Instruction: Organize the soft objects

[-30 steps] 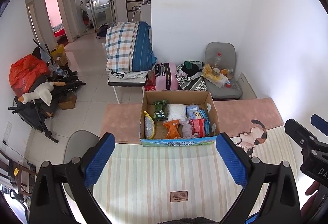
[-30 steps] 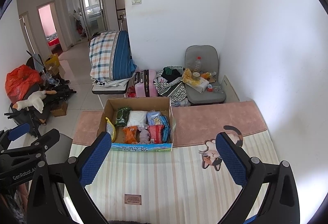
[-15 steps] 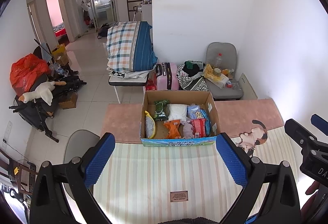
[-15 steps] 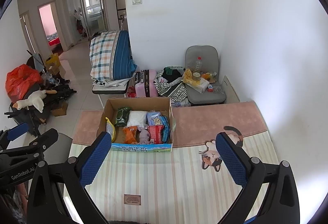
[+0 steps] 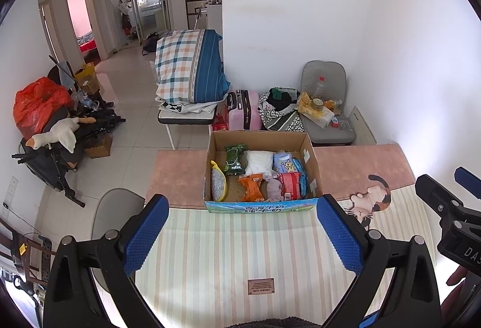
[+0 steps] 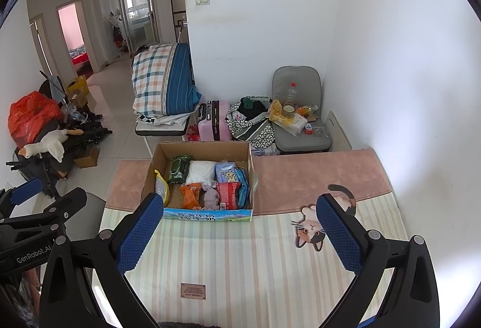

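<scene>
Cardboard box (image 5: 261, 147) sits open-topped on the counter (image 5: 240, 253), astride the pink-to-striped seam, long axis left-right, printed front facing both cameras. Inside, about eight soft packets (image 5: 254, 186); the yellow-edged one at the left wall is half hidden, the right-hand ones overlap, exact count uncertain. Left gripper (image 5: 243, 235) and right gripper (image 6: 240, 233): jaws spread wide, empty, above the stripes, short of the box.
</scene>
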